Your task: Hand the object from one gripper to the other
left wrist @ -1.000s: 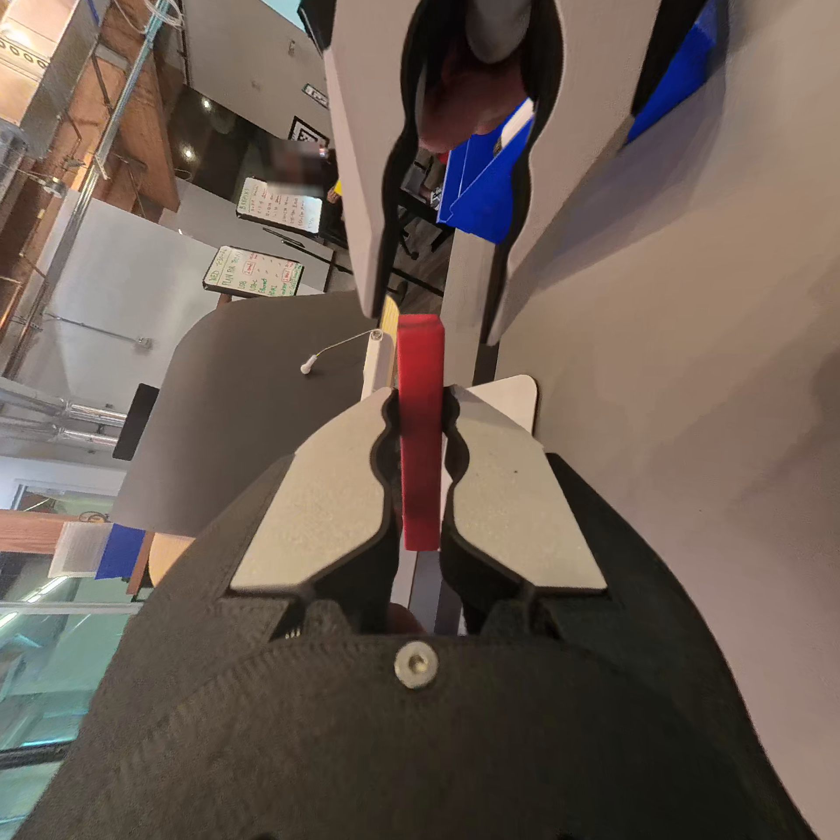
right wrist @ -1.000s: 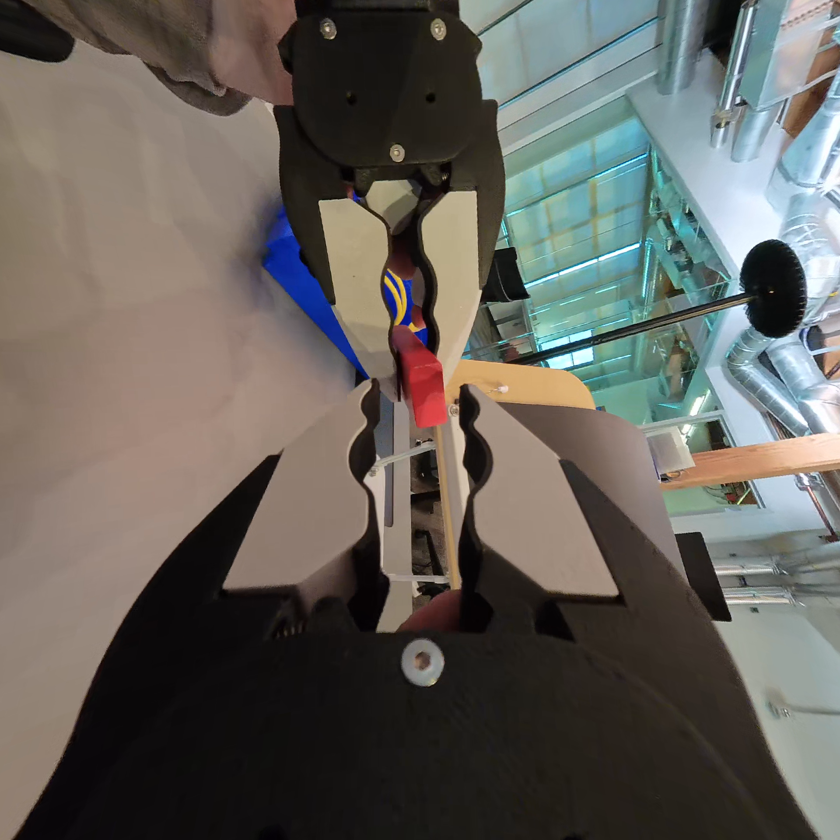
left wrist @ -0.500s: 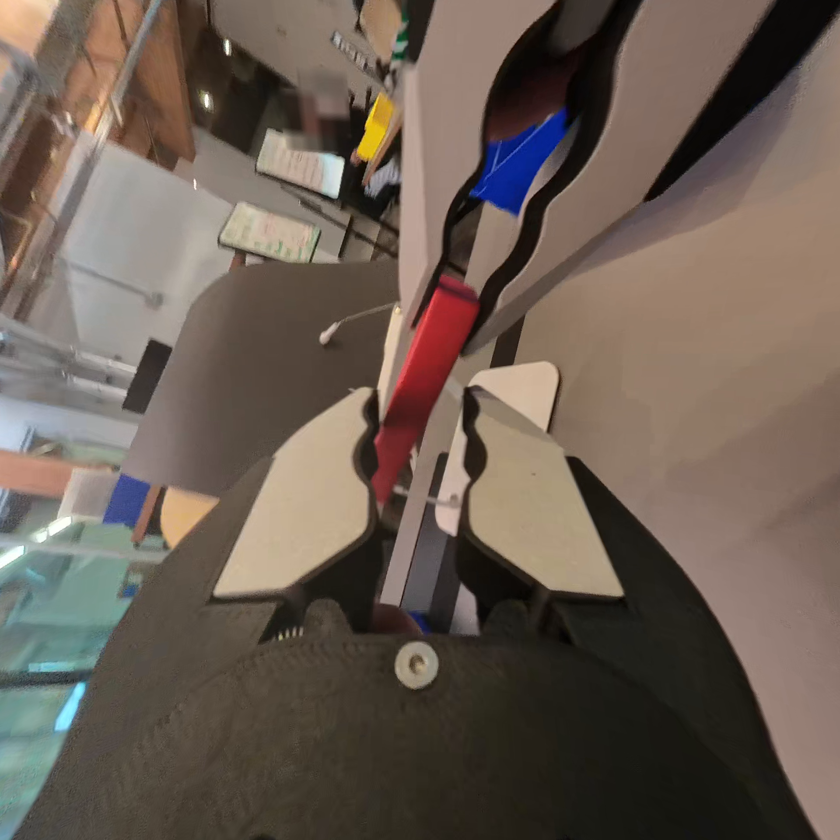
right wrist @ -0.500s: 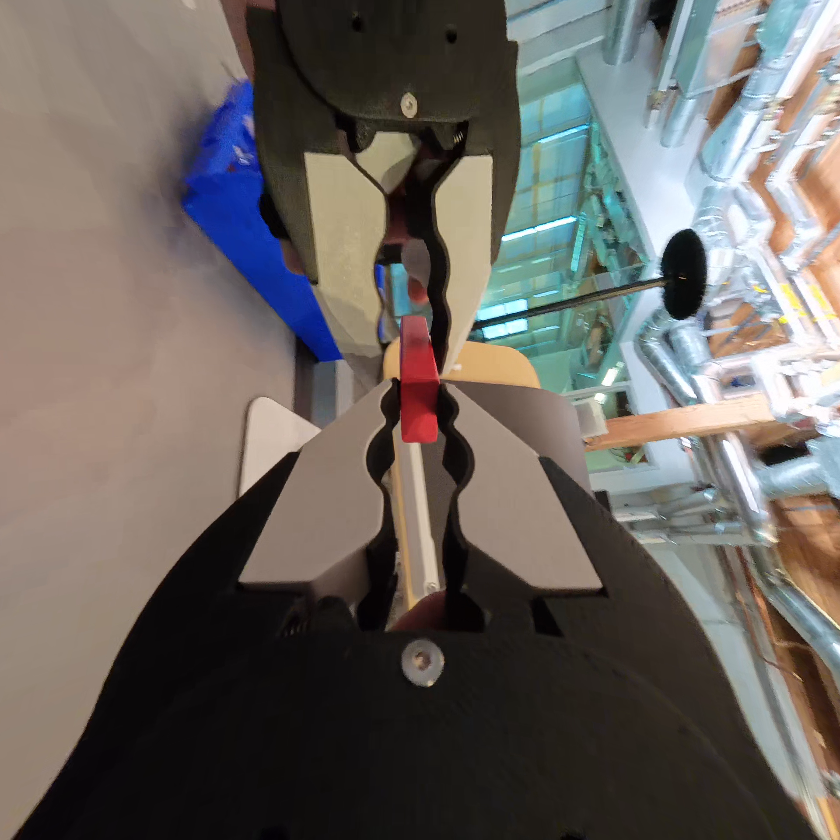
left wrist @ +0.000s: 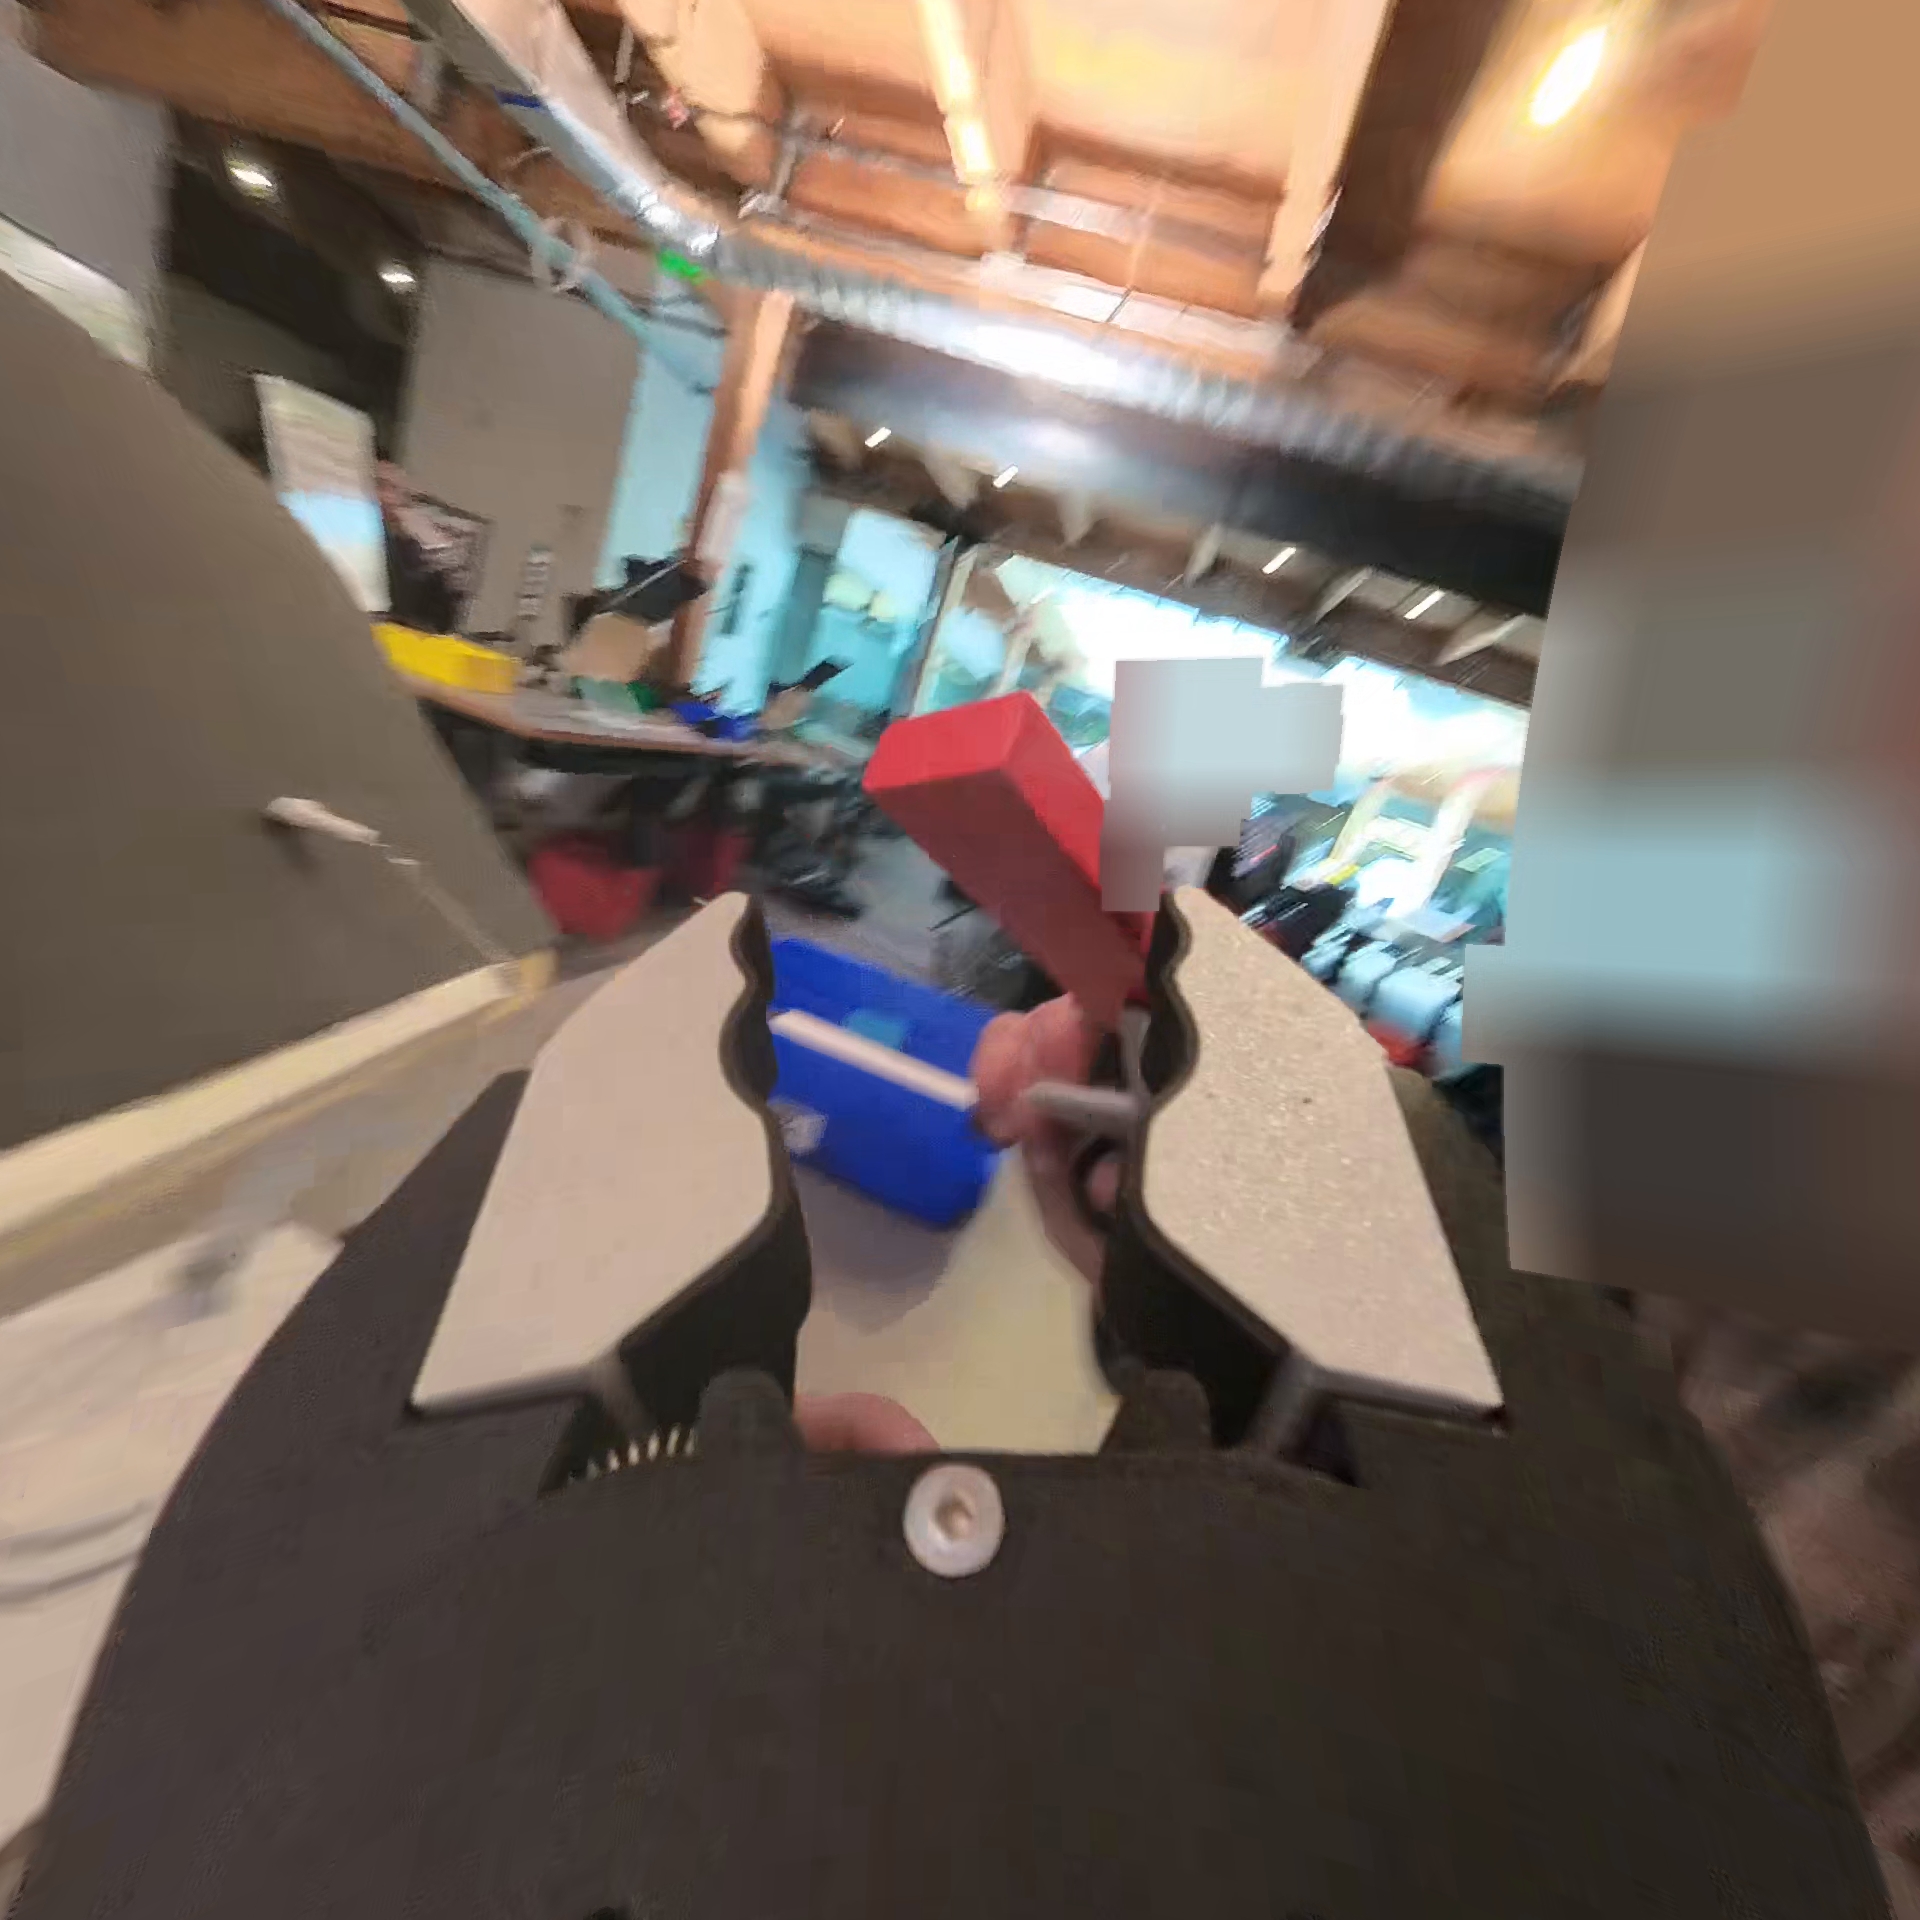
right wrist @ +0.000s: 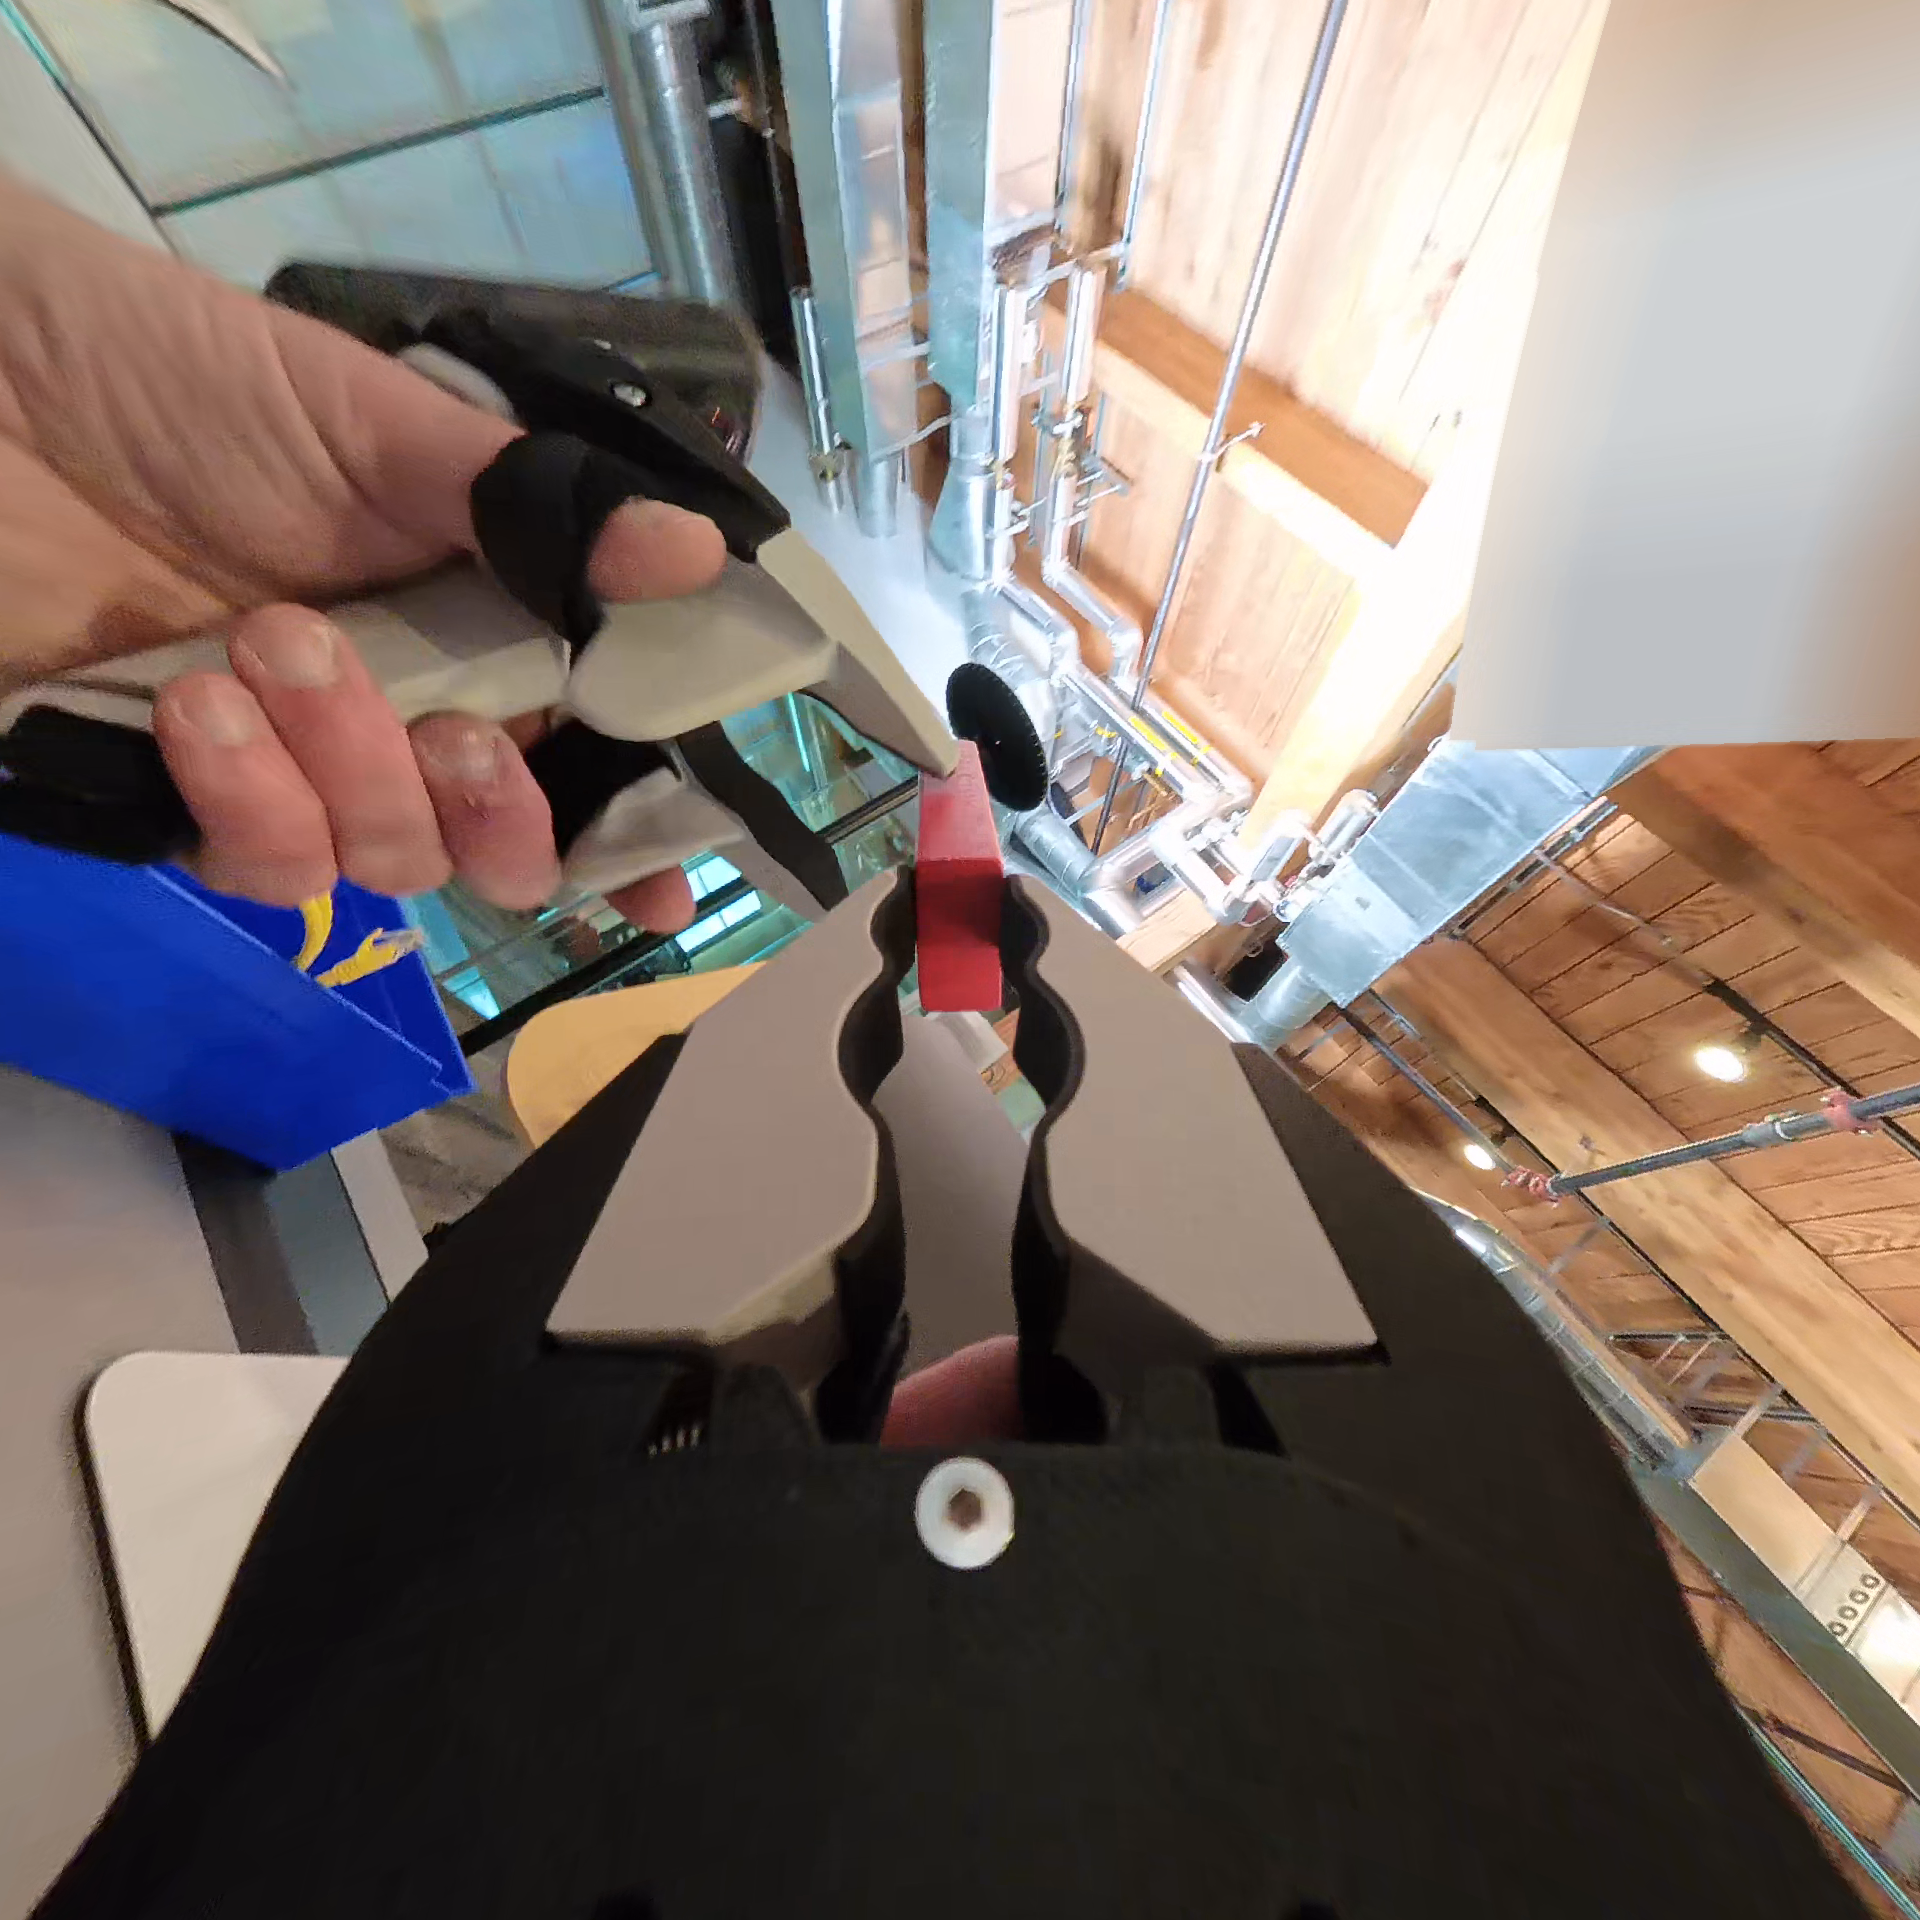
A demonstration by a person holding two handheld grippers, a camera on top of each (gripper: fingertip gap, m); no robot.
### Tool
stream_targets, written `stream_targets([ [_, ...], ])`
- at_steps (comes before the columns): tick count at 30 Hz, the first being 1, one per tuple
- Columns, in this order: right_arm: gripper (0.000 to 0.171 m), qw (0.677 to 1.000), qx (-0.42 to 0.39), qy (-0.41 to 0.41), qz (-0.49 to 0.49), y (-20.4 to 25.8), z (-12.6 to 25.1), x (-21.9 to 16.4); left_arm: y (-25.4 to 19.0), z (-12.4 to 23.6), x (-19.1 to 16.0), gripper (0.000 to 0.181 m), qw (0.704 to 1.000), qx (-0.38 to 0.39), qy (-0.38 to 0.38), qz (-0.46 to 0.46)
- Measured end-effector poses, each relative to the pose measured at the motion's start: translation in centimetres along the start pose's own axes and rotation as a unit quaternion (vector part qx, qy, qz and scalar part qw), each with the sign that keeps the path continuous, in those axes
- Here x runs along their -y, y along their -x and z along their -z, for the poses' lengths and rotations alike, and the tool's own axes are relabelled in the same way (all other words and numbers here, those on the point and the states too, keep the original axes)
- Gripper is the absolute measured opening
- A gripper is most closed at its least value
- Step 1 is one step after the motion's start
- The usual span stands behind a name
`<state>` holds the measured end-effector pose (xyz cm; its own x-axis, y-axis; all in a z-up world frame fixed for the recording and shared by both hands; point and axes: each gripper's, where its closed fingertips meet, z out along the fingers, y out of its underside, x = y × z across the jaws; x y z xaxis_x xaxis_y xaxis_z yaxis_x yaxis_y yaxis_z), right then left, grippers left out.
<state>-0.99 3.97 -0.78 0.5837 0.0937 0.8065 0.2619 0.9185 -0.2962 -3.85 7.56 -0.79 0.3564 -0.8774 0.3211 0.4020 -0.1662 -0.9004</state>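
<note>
Two tools meet at one red block (right wrist: 958, 935). The right tool (right wrist: 954, 894) is clamped on the near end of the block, and just the tips of its fingers pinch it. The block sticks out past those tips into the air. The left tool (right wrist: 888, 831) is up and to the left of the block, and a hand (right wrist: 260, 623) holds it. Its two fingers are spread apart. One grey finger tip is right at the far end of the block, but I cannot tell if it touches.

One blue bin (right wrist: 208, 997) sits to the left of the block, lower down, on the grey surface (right wrist: 83, 1247). Its outside wall has a yellow mark. The right wrist view shows only that wall, so I cannot tell what is in the bin. A white board (right wrist: 187, 1475) lies flat on the surface below the bin, to the left of the block.

Looking from the left wrist view, the left tool (left wrist: 958, 914) has a wide gap between its fingers, with nothing in it. The red block (left wrist: 997, 821) leans to the left, and its low end is beside the tip of the right-side finger. The blue bin (left wrist: 883, 1122) shows through the gap, below the block, with a white strip along its top edge. This view is blurry, so what it holds is not clear. Another hand (left wrist: 1029, 1049) shows just under the block. Only the right wrist view shows the pinch on the block.
</note>
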Motion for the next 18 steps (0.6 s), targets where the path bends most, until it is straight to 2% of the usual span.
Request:
stream_targets([
  [3, 0.013, 1.000, -0.008, -0.009, 0.002, 0.7, 0.0, 0.4, -1.2, 0.2, 0.9, 0.061, 0.991, -0.082, -0.073, 0.076],
  [8, 0.013, 1.000, -0.014, -0.020, 0.009, 1.3, 0.2, 0.9, -2.7, 0.0, 0.4, 0.051, 0.987, -0.124, -0.078, 0.072],
  [16, 0.013, 1.000, -0.006, -0.023, 0.010, 1.7, 0.3, 1.1, -3.2, 0.2, 0.5, 0.038, 0.987, -0.124, -0.093, 0.045],
  [17, 0.014, 1.000, 0.003, -0.023, 0.010, 1.9, 0.3, 1.0, -3.3, 0.2, 0.5, 0.036, 0.988, -0.120, -0.086, 0.034],
  [18, 0.022, 1.000, 0.013, -0.024, 0.006, 2.1, 0.3, 1.0, -3.2, 0.1, 0.3, 0.036, 0.991, -0.111, -0.075, 0.016],
])
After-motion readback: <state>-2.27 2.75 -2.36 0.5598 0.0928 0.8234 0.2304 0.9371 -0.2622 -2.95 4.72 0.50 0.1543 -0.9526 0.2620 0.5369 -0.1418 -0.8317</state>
